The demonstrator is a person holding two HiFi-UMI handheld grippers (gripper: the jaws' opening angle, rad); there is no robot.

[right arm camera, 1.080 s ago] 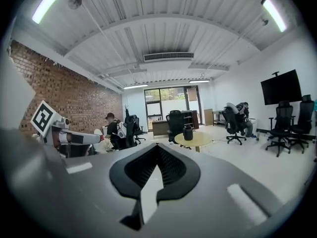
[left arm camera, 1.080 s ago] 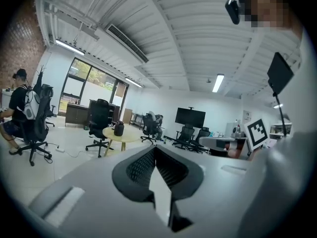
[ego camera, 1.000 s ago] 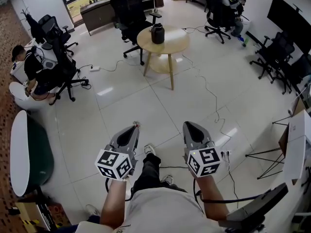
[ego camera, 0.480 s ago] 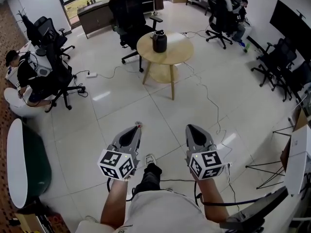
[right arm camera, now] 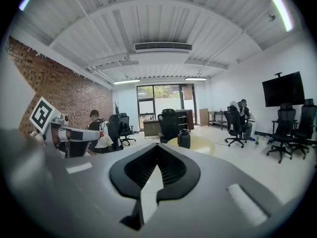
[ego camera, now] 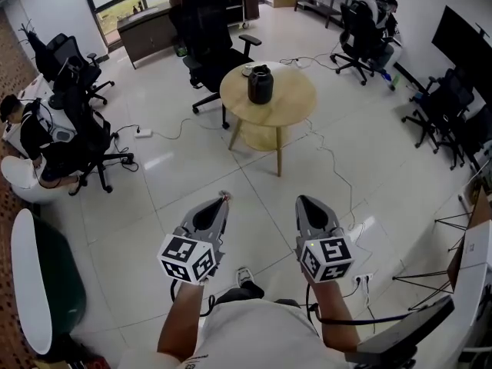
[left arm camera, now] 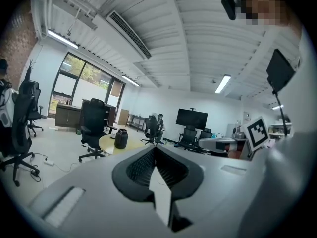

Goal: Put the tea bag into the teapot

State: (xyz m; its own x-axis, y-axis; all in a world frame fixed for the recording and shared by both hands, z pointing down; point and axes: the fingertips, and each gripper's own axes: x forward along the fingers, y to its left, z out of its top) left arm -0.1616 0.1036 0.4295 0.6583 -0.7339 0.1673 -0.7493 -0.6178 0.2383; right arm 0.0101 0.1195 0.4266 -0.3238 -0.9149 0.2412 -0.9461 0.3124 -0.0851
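Wooden round counter (ego camera: 295, 103) at twelve o'clock has drawn nearer, black teapot (ego camera: 260, 84) on it: still approaching, I judge. Left hand-held gripper (ego camera: 221, 200) and right hand-held gripper (ego camera: 301, 201) both closed; tea bag perhaps the reddish speck (ego camera: 224, 195) at left's tip.

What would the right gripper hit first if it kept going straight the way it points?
Probably the teapot on the round table. It sits just above and right of the right gripper's shut jaws, and nothing shows in between. It looks far off, so depth is uncertain.
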